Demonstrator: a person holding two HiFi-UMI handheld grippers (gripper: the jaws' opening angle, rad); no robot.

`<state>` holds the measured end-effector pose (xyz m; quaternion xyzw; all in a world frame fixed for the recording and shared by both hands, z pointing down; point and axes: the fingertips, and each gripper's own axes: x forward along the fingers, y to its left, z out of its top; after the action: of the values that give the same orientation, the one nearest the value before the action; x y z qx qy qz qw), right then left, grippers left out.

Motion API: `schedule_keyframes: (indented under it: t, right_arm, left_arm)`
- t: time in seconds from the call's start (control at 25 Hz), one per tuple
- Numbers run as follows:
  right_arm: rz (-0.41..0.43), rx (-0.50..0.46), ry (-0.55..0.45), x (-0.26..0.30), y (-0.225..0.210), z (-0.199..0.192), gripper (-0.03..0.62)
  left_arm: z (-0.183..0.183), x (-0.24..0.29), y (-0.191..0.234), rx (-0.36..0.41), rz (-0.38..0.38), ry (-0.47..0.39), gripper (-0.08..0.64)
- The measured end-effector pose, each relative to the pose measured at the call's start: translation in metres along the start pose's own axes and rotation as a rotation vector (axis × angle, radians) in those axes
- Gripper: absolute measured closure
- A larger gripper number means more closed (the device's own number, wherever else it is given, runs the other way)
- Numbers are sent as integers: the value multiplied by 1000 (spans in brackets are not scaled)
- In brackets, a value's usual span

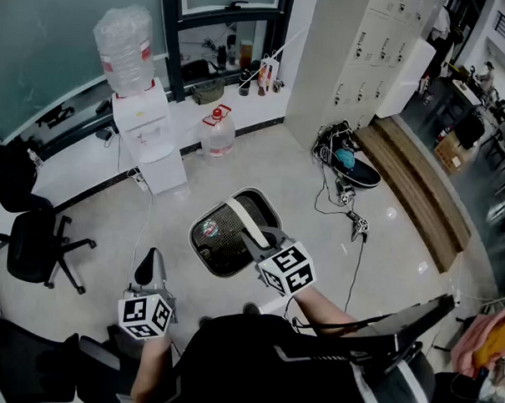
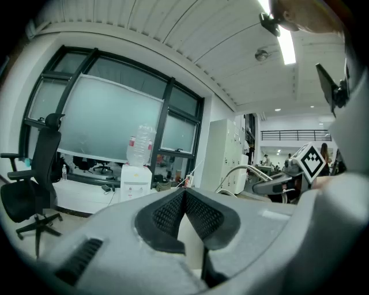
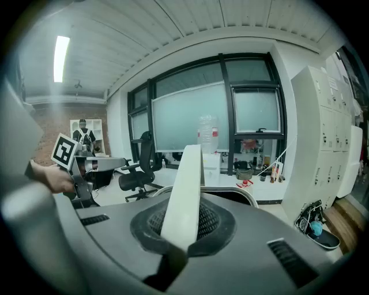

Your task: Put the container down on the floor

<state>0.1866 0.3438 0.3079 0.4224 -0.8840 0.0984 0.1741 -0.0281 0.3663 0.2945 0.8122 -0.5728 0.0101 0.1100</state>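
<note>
Container beneath right claw, its white handle tight between the closed jaws.

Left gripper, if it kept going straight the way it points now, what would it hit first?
Nothing close. The left gripper aims across the room: probably the water dispenser first, or the ledge beside it; depth is unclear.

Right gripper jaws clamped (tipped downward), left gripper jaws together
</note>
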Motion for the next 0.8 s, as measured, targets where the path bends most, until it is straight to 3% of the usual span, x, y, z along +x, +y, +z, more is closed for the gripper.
schedule_keyframes:
  t: [0.8]
  right_arm:
    - [-11,20,-6,-1,11,6,584]
  left_arm:
    - [0,-18,9,-8,-6,-1,554]
